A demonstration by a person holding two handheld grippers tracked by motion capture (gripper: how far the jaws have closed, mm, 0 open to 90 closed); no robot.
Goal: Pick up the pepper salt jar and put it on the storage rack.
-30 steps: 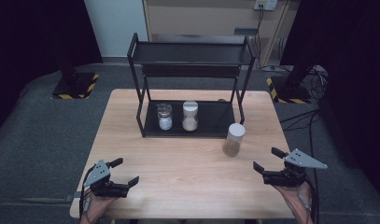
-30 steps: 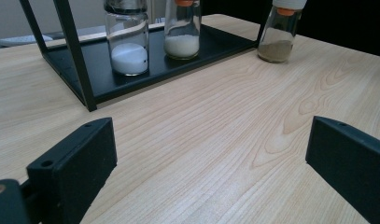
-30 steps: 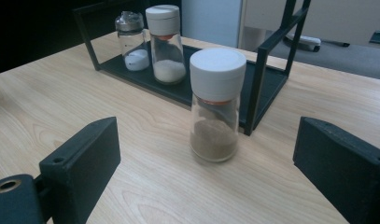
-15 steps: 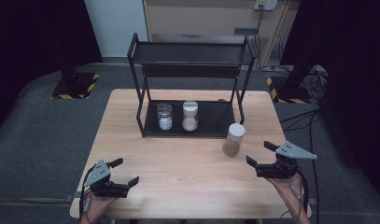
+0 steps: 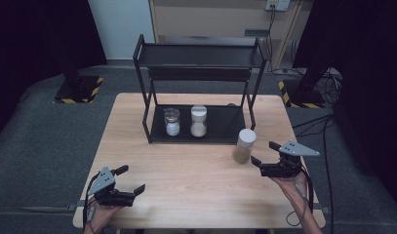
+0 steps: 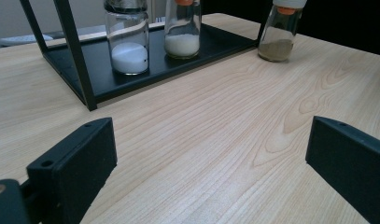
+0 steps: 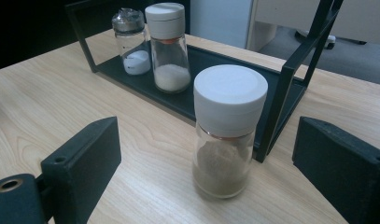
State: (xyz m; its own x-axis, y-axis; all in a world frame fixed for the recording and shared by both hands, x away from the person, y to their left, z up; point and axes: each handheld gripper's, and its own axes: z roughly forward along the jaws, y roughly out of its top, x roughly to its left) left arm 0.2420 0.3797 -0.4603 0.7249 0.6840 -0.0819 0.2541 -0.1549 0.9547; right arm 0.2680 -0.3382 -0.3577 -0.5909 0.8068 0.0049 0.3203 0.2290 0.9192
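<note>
We see the right gripper with jaws spread wide, nothing between them. The brown spice jar stands just ahead of the claw, centred in its gap but apart from both jaws, on the table. Its long axis is vertical, white cap up. Beyond it, on the black rack, stand two jars of white powder. Our left gripper, also spread, hovers well apart from these.
</note>
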